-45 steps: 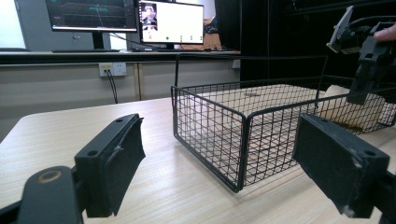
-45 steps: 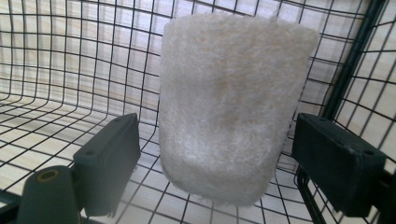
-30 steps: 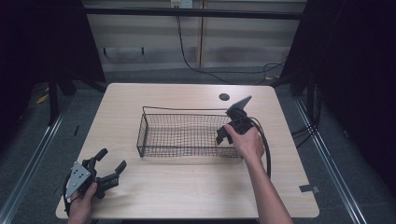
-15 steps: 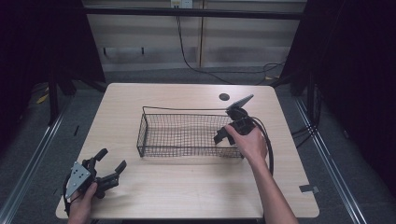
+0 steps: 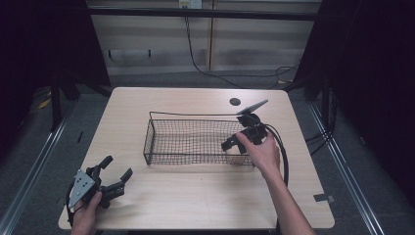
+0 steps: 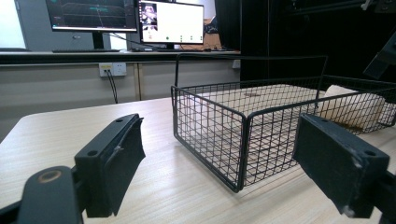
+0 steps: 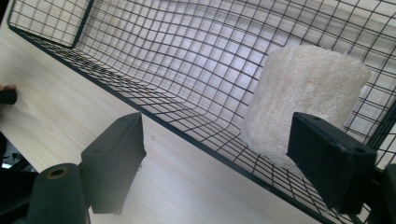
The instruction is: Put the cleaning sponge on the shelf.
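Right gripper [image 5: 243, 138] held over wire basket [image 5: 161, 145] at its right end, jaws apart; white roll [image 7: 303, 102] inside basket just beyond them. Left gripper [image 5: 113, 172] low at table [image 5: 195, 200] corner, jaws apart, empty

Black wire-mesh basket [image 5: 195, 142], pale wood-grain table [image 5: 195, 196] — matt, fuzzy white roll [image 7: 303, 98], matt black jaws

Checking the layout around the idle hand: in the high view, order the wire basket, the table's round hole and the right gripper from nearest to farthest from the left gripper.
From the left gripper, at the table's near-left corner:
1. Wire basket, mid-table; its near-left corner is closest.
2. Right gripper, at the basket's right end.
3. Round hole, far side, right of centre.
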